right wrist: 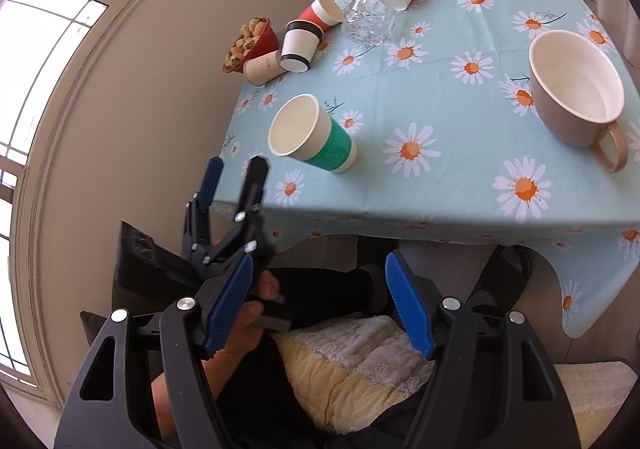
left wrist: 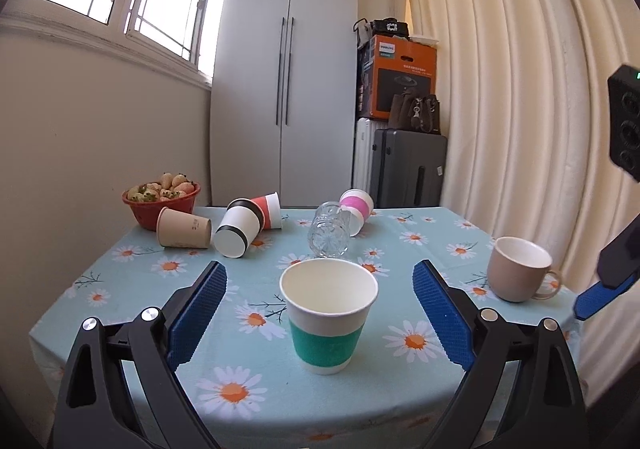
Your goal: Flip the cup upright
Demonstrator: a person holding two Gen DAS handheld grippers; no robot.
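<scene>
A green-banded paper cup [left wrist: 329, 316] stands upright near the table's front edge, between the open jaws of my left gripper [left wrist: 320, 313], untouched; it also shows in the right wrist view [right wrist: 314, 137]. A beige mug [left wrist: 518, 269] stands upright at the right [right wrist: 576, 89]. Lying on their sides at the back are a tan cup [left wrist: 184, 228], a black-banded cup [left wrist: 240, 231], a red cup [left wrist: 269, 211], a clear glass [left wrist: 329, 235] and a pink-banded cup [left wrist: 356, 209]. My right gripper [right wrist: 320, 301] is open and empty, off the table's front edge, above the person's lap.
A red bowl of strawberries [left wrist: 160, 205] stands at the back left corner by the wall. The daisy tablecloth [left wrist: 420, 369] covers the table. A cupboard, suitcases and a curtain stand beyond it. The left gripper [right wrist: 236, 179] shows in the right wrist view.
</scene>
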